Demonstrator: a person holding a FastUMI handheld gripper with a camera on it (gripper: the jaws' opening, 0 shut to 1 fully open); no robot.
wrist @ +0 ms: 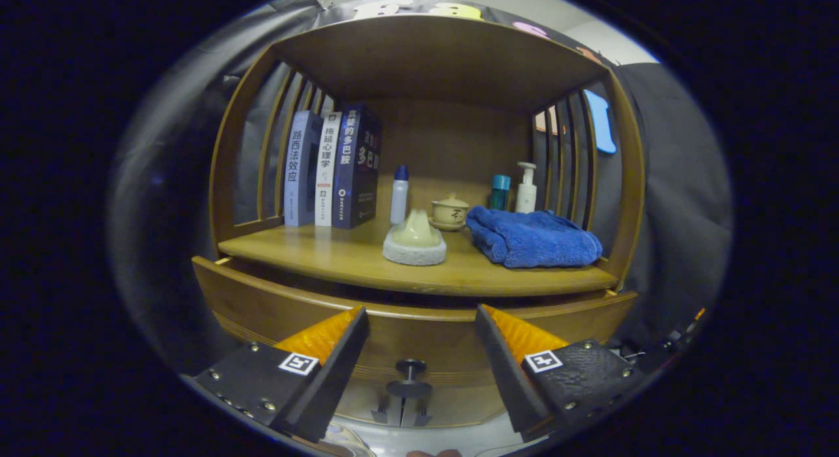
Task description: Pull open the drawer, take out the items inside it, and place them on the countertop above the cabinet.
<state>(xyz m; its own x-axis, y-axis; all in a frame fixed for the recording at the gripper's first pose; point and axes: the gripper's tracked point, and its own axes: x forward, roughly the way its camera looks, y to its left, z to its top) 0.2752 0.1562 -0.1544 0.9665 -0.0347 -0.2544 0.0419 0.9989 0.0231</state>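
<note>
Gripper (pixel 421 319) fingers spread wide, empty, straddling the drawer (pixel 262 306) knob (pixel 409 366) as if lining up to pull

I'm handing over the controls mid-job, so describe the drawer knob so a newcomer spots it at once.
Start at the wooden cabinet with its open shelf of books and a blue towel. Below the shelf runs the curved drawer front. The drawer knob sits at its middle, between the fingers of the open claw: a small dark round knob, the one dark fitting on the drawer's plain wood.
</note>
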